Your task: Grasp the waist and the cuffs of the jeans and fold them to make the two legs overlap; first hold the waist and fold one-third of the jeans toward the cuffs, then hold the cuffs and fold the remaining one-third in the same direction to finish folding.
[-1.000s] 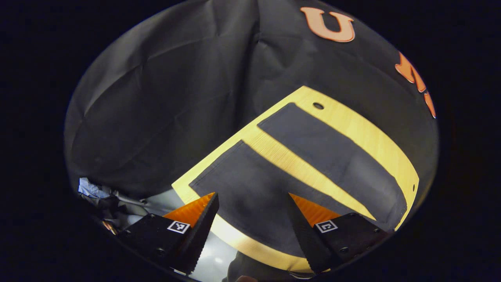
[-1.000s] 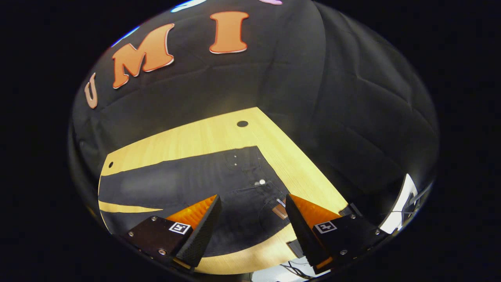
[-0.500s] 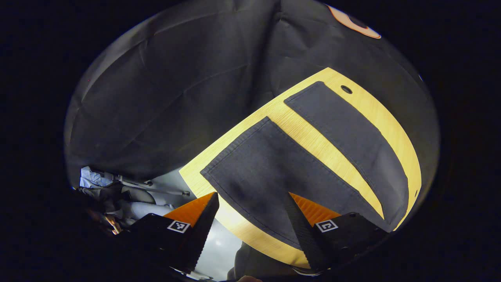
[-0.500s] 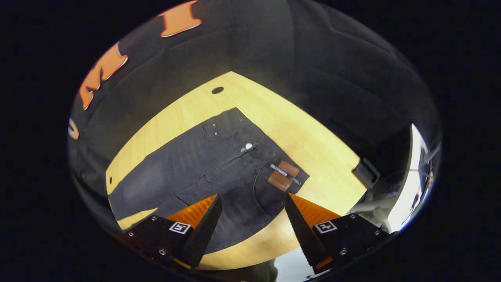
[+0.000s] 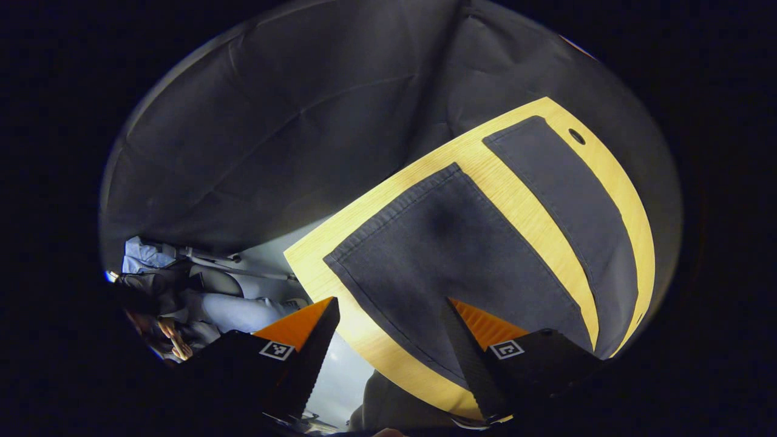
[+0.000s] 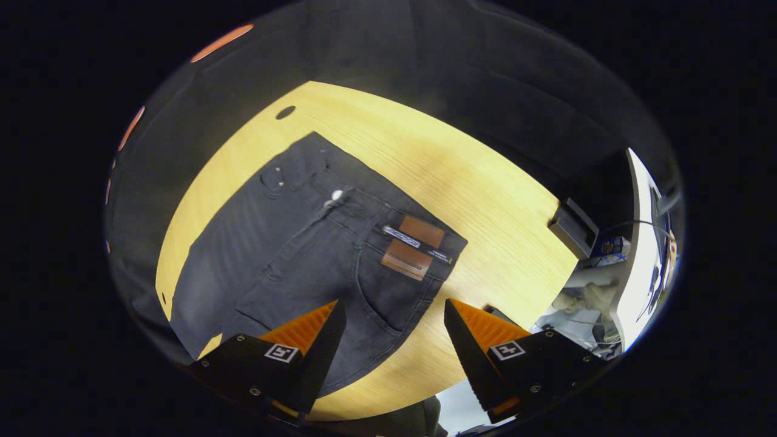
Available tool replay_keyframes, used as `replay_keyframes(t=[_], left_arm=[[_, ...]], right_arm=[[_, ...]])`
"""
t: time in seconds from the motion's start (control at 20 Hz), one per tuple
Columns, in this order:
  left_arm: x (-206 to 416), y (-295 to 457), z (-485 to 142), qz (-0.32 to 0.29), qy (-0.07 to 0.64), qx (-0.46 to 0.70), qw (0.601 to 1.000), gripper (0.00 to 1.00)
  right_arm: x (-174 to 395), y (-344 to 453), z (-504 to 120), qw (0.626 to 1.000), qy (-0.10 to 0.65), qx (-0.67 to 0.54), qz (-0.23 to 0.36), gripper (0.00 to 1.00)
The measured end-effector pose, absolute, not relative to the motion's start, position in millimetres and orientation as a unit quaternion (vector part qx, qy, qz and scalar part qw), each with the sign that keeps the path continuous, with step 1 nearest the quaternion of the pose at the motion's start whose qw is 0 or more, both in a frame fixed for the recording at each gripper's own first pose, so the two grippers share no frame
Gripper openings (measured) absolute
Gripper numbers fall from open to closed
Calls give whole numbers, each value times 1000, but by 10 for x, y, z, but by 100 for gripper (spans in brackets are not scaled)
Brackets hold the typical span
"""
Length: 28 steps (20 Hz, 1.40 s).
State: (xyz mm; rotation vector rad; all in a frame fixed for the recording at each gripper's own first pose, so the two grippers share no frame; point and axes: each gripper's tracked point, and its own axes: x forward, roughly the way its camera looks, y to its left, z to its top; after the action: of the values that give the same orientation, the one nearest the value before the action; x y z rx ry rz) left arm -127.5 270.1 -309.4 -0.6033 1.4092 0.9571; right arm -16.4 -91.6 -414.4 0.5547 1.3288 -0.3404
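Dark grey jeans lie flat on a light wooden table [image 6: 473,182], legs spread apart. In the left gripper view the near leg's cuff [image 5: 394,224] lies just ahead of my left gripper [image 5: 391,340], and the far leg [image 5: 564,200] runs along the table's back edge. My left gripper hovers open above the near leg with nothing between its fingers. In the right gripper view the waist [image 6: 388,209], with a metal button [image 6: 335,195] and brown tags [image 6: 411,247], lies ahead of my right gripper [image 6: 391,343]. It hangs open above the hip, holding nothing.
The table [image 5: 364,340] has a round hole near its far corner [image 6: 285,112]. Black cloth walls close the booth behind it. A dark box [image 6: 570,226] and clutter sit off the table's right end, and a person [image 5: 182,303] sits beyond its left end.
Both views have swung outward: the left now faces the near cuff end, the right faces the waist. Each gripper has stayed open and come a little closer over the jeans.
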Motion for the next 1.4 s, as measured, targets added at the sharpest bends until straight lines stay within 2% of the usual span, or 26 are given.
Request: replay_keyframes(t=[0.35, 0.65, 0.85, 0.9, 0.95, 1.1, 1.15, 1.25, 1.3, 1.35, 1.4], left_arm=[[-1415, 2733, -3397, 426, 624, -316, 574, 100], [-1605, 2807, -3550, 455, 624, -331, 543, 100], [-1616, 2774, -3745, 453, 623, -363, 524, 100], [-1578, 2798, -3765, 454, 620, -363, 527, 100], [-1596, 2800, -3784, 452, 625, -364, 523, 95], [-1500, 2779, -3875, 444, 615, -385, 526, 91], [-1489, 2790, -3875, 442, 616, -387, 525, 84], [-1502, 2812, -3833, 434, 620, -391, 523, 84], [-1457, 2786, -3824, 426, 626, -391, 524, 81], [-1424, 2801, -3818, 415, 632, -387, 528, 65], [-1352, 2834, -3815, 411, 626, -382, 542, 64]], right_arm=[[-112, -943, -4449, 702, 617, 299, -192, 100], [-136, -993, -4550, 679, 645, 279, -215, 94], [-95, -968, -4578, 663, 663, 271, -217, 90], [-95, -961, -4576, 660, 666, 274, -216, 85], [-85, -952, -4571, 657, 668, 276, -214, 83], [-36, -918, -4572, 658, 666, 278, -214, 67], [-8, -902, -4578, 663, 661, 280, -212, 64], [5, -885, -4571, 672, 656, 277, -207, 37], [-4, -894, -4563, 677, 654, 274, -198, 38], [4, -890, -4564, 681, 652, 274, -189, 38], [-4, -907, -4587, 688, 646, 276, -185, 37]])
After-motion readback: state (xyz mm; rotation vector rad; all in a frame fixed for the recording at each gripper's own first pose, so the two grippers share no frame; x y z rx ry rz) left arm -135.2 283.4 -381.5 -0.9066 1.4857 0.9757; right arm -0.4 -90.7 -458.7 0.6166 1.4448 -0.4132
